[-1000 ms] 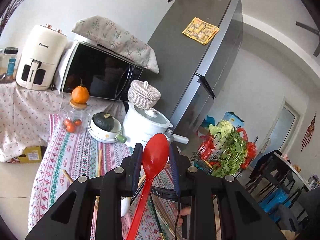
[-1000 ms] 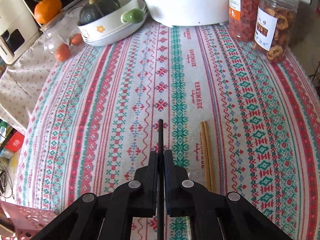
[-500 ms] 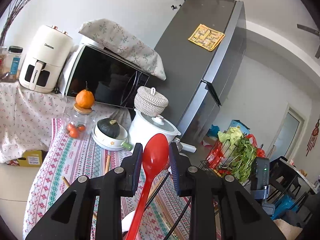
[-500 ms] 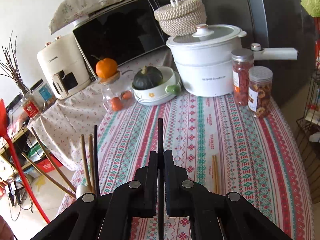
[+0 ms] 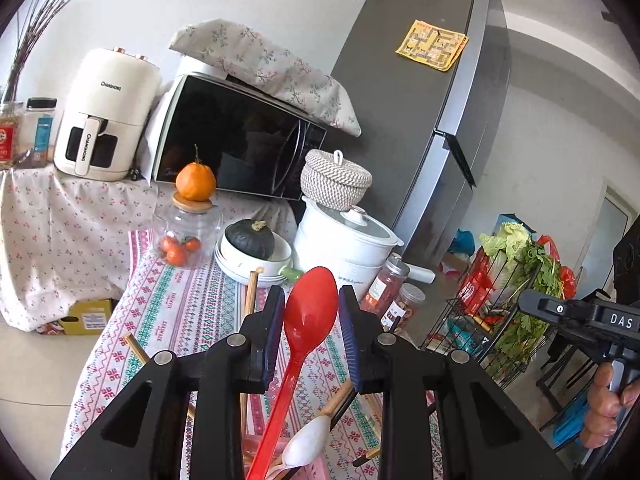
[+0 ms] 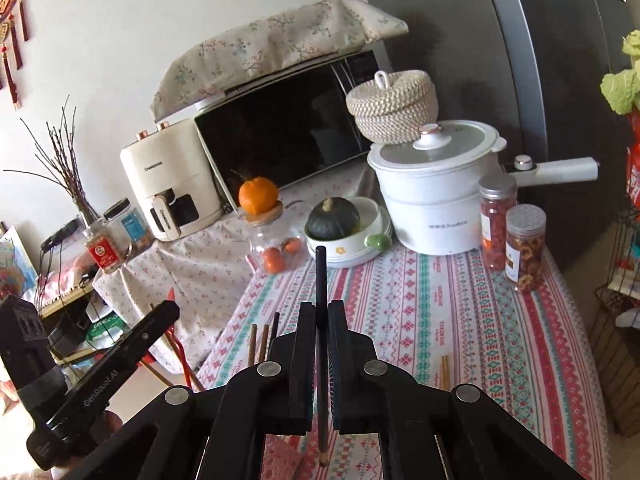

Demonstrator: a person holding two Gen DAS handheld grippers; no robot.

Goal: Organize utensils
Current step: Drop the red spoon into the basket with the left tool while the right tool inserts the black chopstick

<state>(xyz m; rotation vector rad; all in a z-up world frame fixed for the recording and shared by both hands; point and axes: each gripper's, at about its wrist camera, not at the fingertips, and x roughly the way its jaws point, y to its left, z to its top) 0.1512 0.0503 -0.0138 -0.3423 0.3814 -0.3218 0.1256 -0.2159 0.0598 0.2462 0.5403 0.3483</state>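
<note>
Over the near edge of the counter (image 6: 460, 320), the left gripper (image 5: 311, 332) has its jaws apart with the red spoon (image 5: 308, 320) standing upright between them; whether the pads actually touch its bowl is hard to tell from this angle. Below it, several wooden chopsticks (image 5: 251, 292) and a white spoon (image 5: 308, 436) already stand bunched together, seemingly in a pink holder (image 6: 280, 462) that is mostly hidden, so part of the sorting looks done. Further right, the right gripper (image 6: 321, 328) is clamped on a single black chopstick (image 6: 321, 280), held upright above the striped cloth. One pair of wooden chopsticks (image 6: 443, 372) lies loose on the counter just right of that gripper. By my judgement the red spoon and black chopstick are not yet seated, and the loose pair is left to collect
</note>
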